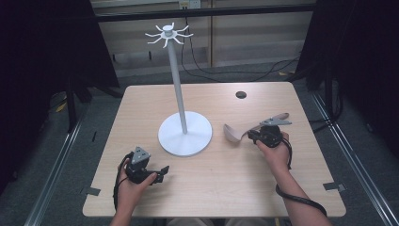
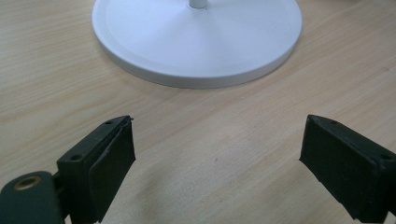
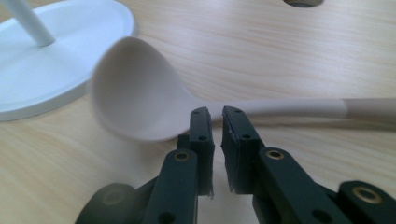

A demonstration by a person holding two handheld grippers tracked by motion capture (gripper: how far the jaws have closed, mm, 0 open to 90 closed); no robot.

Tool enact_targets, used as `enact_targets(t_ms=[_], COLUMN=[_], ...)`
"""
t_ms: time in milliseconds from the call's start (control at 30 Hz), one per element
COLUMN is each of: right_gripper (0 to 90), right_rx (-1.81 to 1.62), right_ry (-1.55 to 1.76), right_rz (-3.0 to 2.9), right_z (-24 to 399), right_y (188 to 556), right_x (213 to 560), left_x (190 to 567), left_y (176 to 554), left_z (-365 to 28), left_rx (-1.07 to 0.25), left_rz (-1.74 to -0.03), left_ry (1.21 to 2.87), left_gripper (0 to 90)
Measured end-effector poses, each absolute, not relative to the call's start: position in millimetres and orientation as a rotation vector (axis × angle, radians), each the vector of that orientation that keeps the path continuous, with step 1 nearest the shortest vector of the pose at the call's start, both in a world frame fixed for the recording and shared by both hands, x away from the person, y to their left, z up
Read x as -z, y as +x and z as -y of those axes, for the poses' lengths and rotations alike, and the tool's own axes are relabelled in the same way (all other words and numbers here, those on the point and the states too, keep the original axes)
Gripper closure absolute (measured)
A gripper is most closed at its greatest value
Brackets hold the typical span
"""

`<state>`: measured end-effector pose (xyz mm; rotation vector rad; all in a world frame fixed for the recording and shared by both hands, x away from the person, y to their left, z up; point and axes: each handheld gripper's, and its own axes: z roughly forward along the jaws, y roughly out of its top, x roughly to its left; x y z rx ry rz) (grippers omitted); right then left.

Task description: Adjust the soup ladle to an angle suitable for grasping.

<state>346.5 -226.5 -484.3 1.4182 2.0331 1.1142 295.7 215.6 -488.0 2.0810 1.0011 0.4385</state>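
Light wooden table (image 1: 141, 103), viewed from above. A little toward 10 o'clock of its centre, a white stand (image 1: 177, 80): thin pole, standing upright on a round flat base (image 1: 184, 139), topped by a crown of curved hooks (image 1: 168, 34) fanning outward. At 1 o'clock from that base, close to the far edge, a small dark round hole (image 1: 241, 94) in the tabletop. Grey tape tabs on the near corners, at 7 o'clock (image 1: 92, 191) and 5 o'clock (image 1: 334, 186). Beyond the far edge, at 12 o'clock, black cables (image 1: 221, 75) looping over grey floor. Alongside at 9 o'clock, a metal floor rail (image 1: 51, 172).
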Motion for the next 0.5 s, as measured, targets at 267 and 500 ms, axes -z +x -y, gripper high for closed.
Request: enact_targets(t_ms=[267, 500], right_gripper=[77.0, 58.6], right_rx=[-1.173, -1.189], right_ry=[1.385, 1.368], right_rz=[-2.08, -2.167], right_z=[206, 180], right_y=[343, 345], right_x=[470, 459], left_x=[488, 488], left_y=[295, 295], left_z=[-216, -214], left_rx=[-0.434, -0.435], left_rz=[-1.011, -1.004], left_ry=[2.072, 2.075], left_gripper=[9.8, 9.8])
